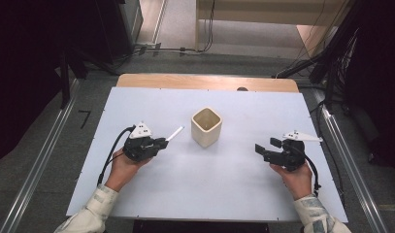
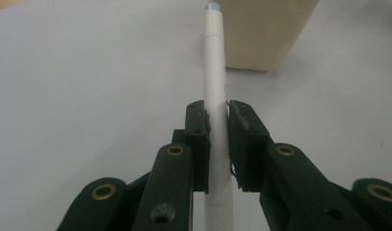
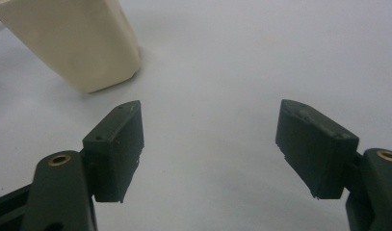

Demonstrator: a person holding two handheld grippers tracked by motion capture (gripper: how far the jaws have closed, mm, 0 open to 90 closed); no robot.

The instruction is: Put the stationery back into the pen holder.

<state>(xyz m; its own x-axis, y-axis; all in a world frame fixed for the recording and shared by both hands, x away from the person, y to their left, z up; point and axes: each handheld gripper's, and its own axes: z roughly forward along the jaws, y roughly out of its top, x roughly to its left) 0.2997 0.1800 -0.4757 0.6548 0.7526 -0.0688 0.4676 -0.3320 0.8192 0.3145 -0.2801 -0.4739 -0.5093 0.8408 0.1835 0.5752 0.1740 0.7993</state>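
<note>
A: The left hand (image 1: 123,167) is coming in from the bottom edge, forearm angling up and inward, wrist cocked so the left tongs (image 1: 162,142) are pointing toward the middle of the bench (image 1: 234,194).

B: And the right hand (image 1: 296,177) is mirroring it on the far side, its sleeve showing at the corner, with the right tongs (image 1: 265,147) aiming left across the surface.

A: What are they working with?

B: A slim white pen (image 2: 216,96), smooth and cylindrical, with a small bluish metallic tip at the far end. Just beyond it a cream cup (image 1: 206,126) is standing upright near the centre of the bench: square with rounded corners, matte, open at the top.

A: The bench itself is looking pale, flat and smooth, with a wooden edge along the back.

B: In the left gripper view the black pads are pinching the pen at about mid-length, squeezing it from both sides, and the barrel is running straight out between them toward the cup.

A: From the high view, the pen's free end is poking out toward the cup's left side, close to it but not touching.

B: The right tongs are gaping wide in the right gripper view, nothing between the blocky black pads, hanging over bare bench with the cup well off to one side.
</note>
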